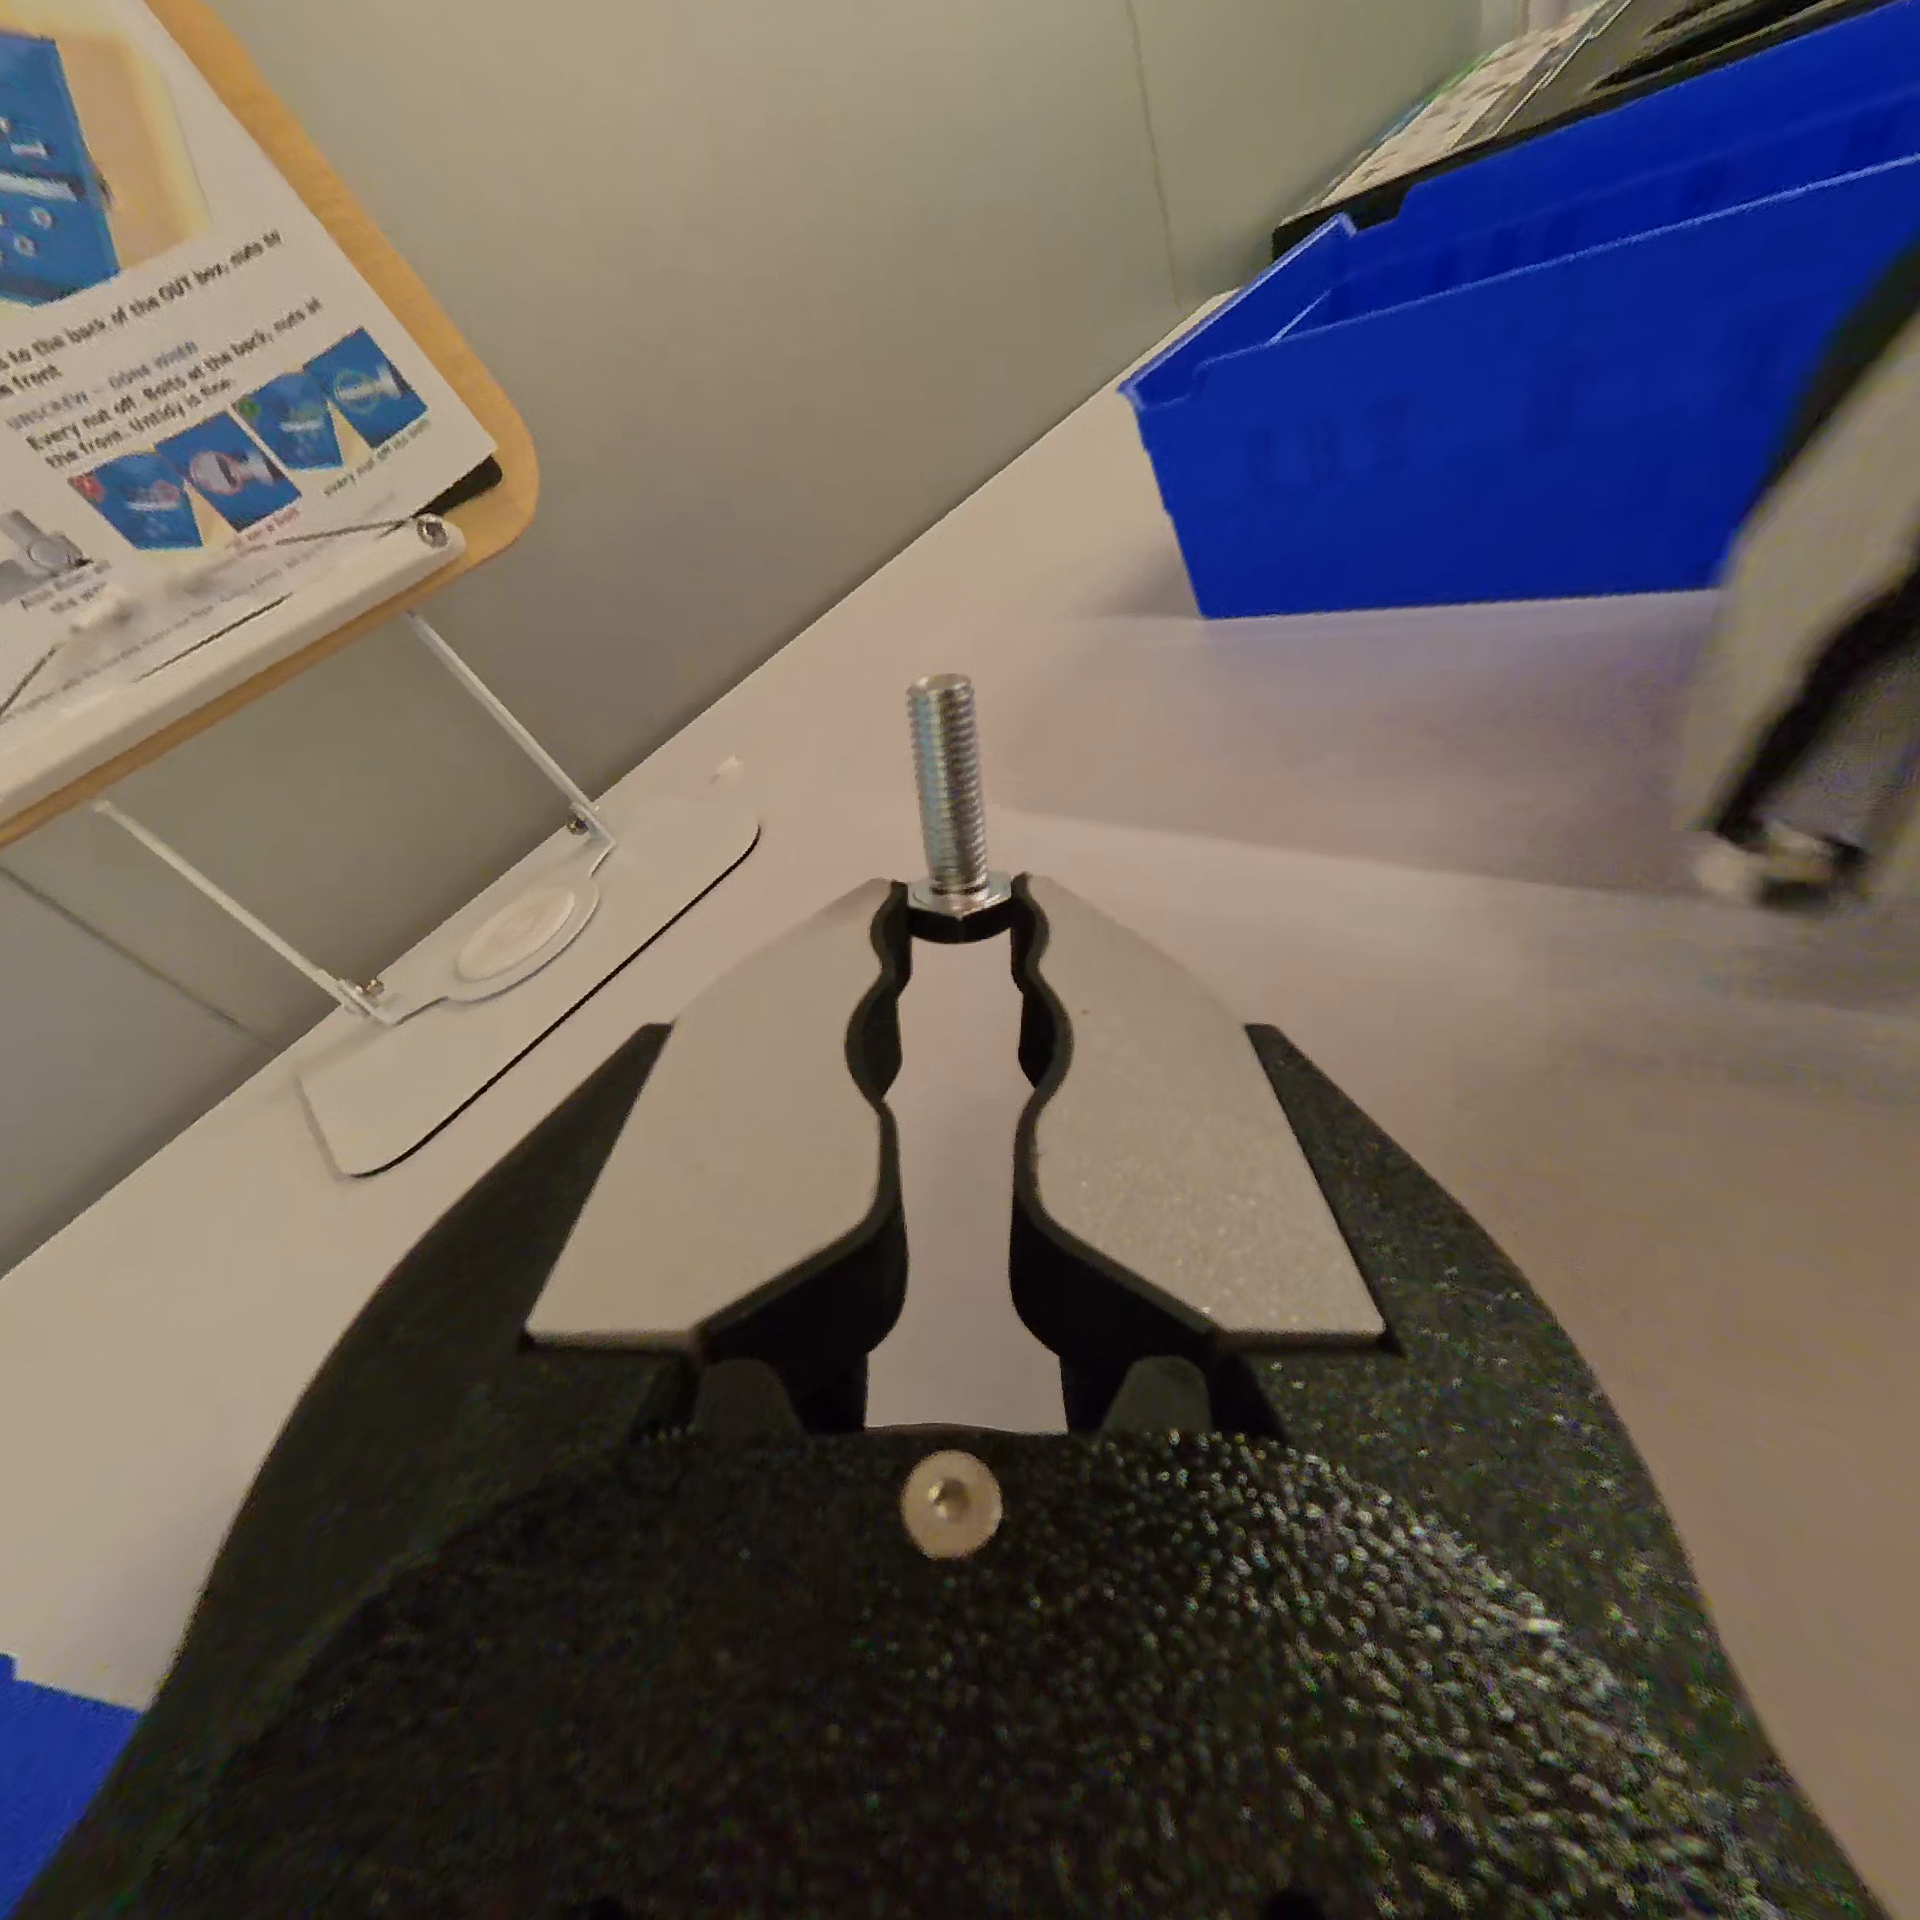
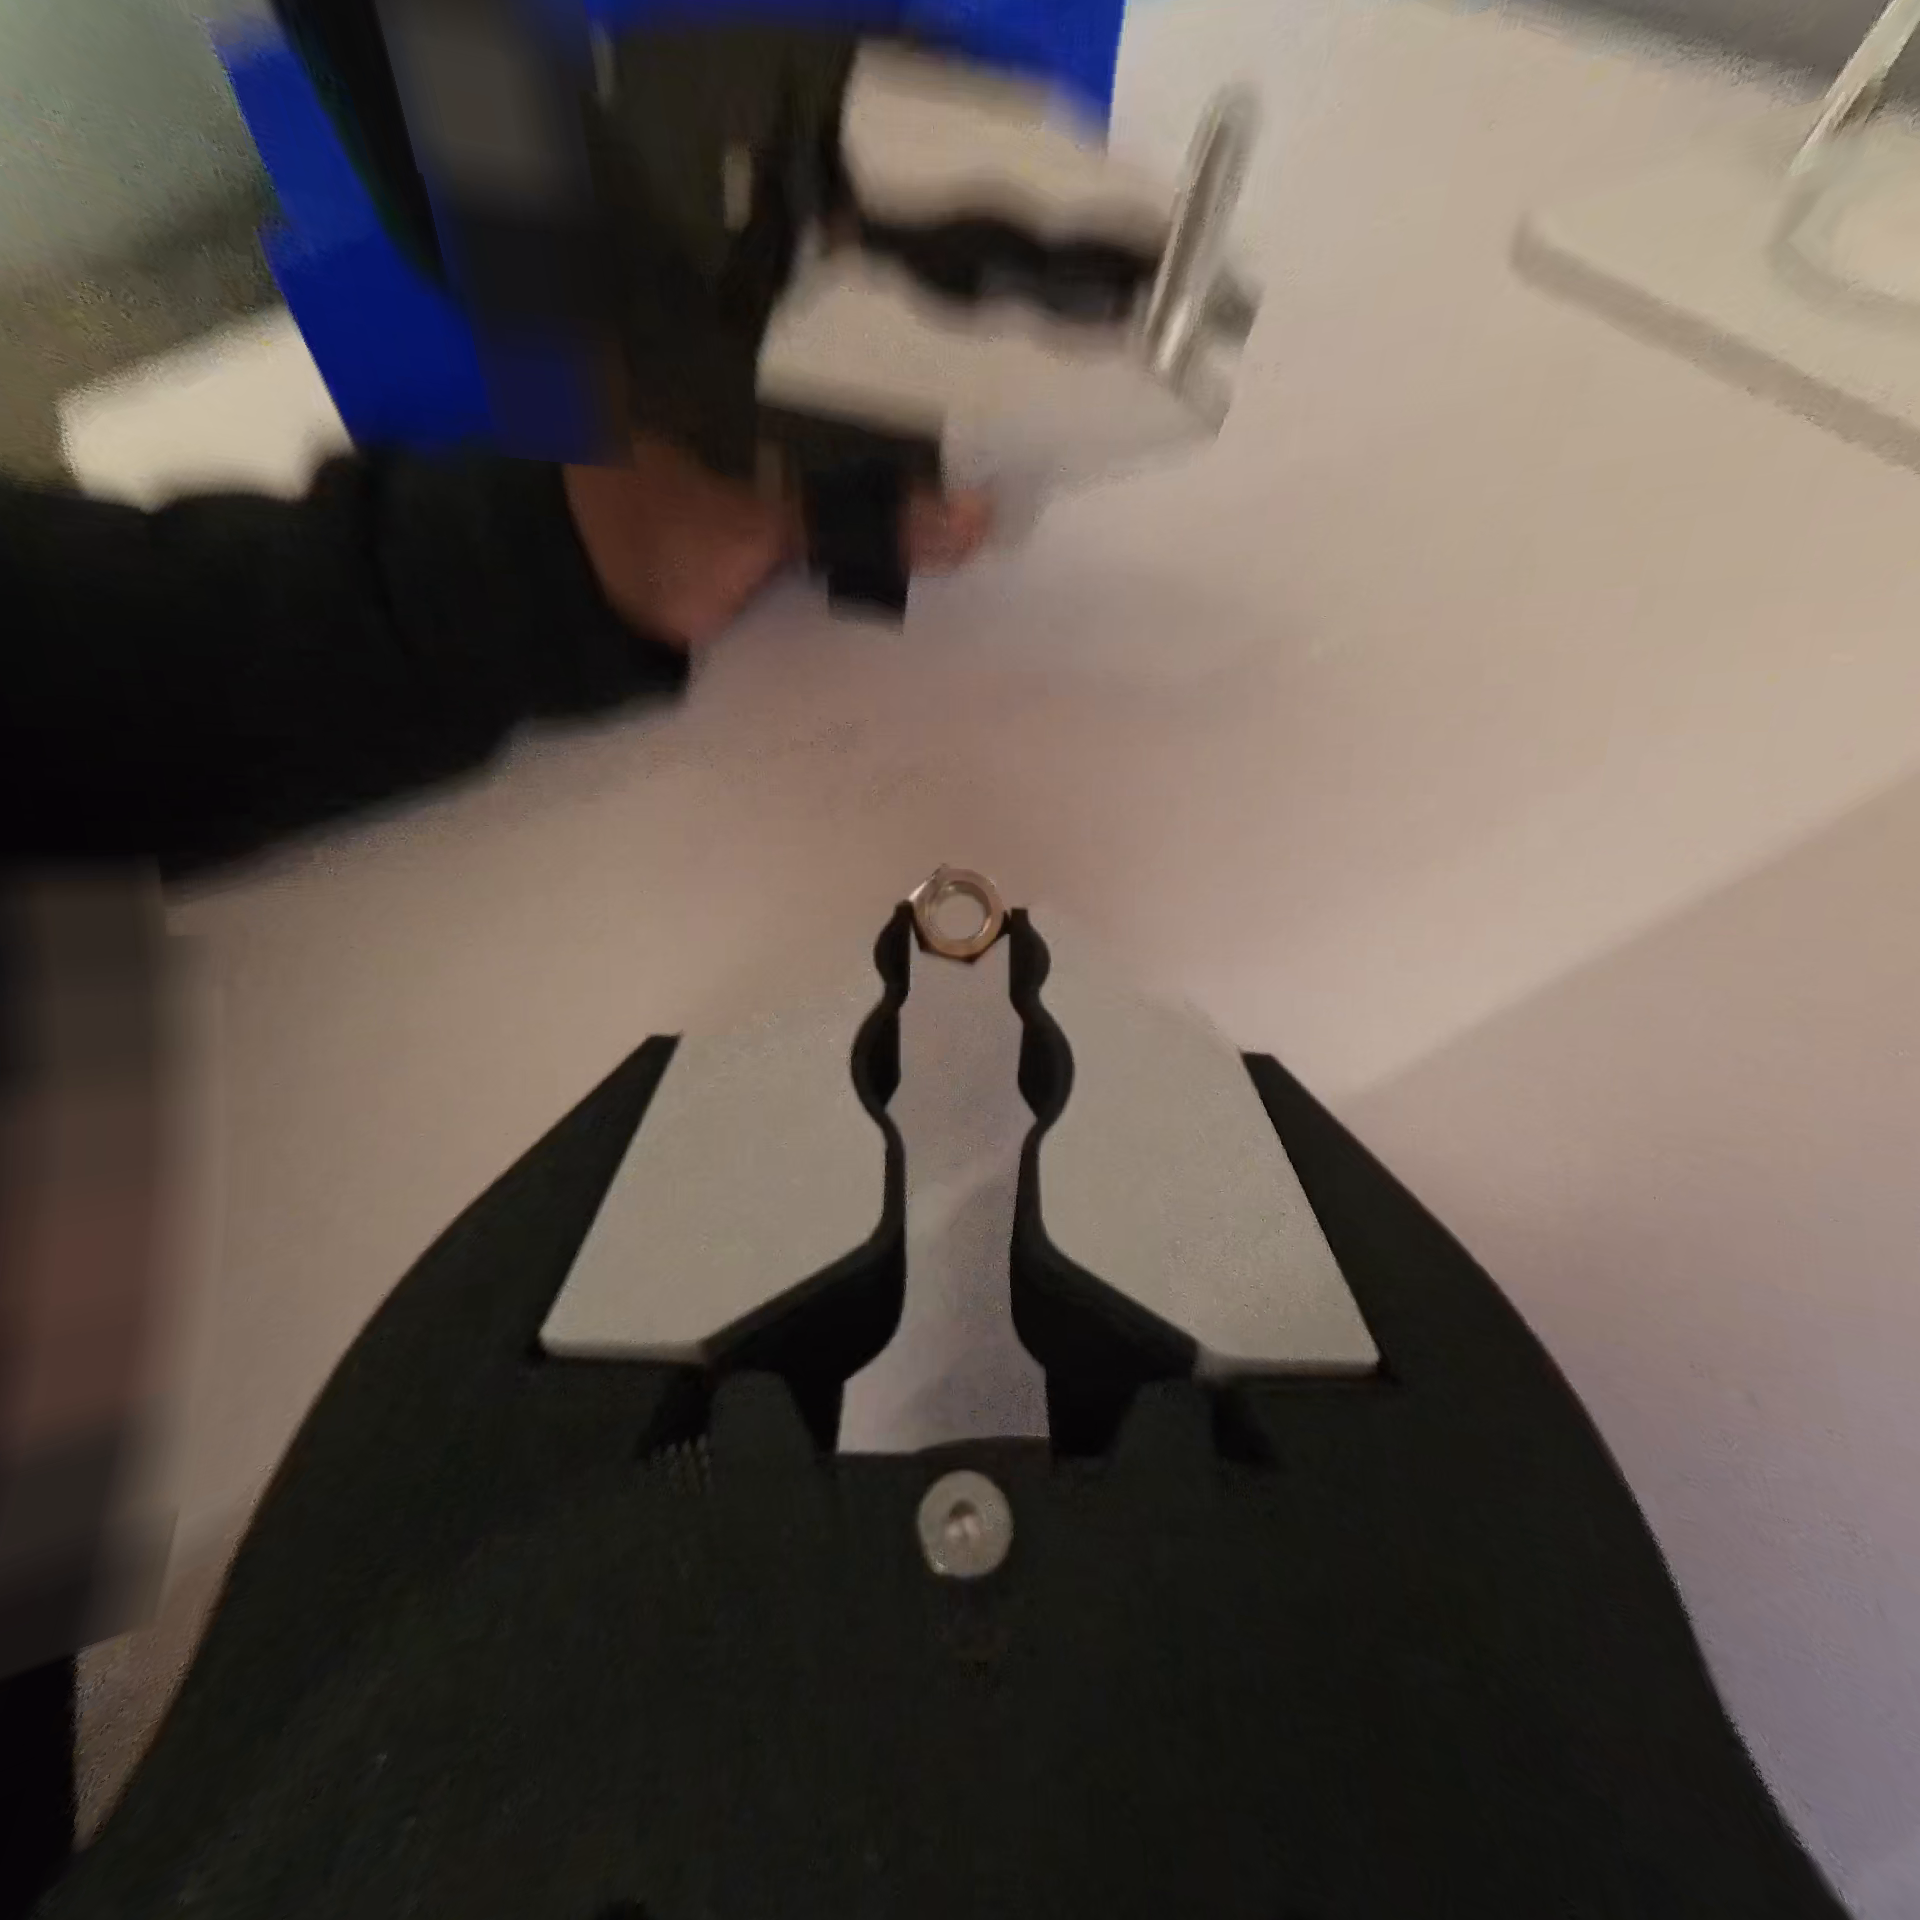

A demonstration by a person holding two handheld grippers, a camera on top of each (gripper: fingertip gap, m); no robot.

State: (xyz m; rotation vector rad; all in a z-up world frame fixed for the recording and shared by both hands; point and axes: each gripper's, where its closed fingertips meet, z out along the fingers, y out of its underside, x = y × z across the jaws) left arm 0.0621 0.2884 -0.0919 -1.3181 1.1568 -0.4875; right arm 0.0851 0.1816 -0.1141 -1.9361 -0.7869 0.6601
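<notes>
In my left wrist view, my left gripper (image 1: 958, 904) clamps a silver bolt (image 1: 945, 790) by its hex head at frame centre, thread upright, likely kept exposed; blue bin (image 1: 1455, 436) upper right. Only my right wrist view shows my right gripper (image 2: 961, 928) pinching a hex nut (image 2: 957, 920), hole facing me.
</notes>
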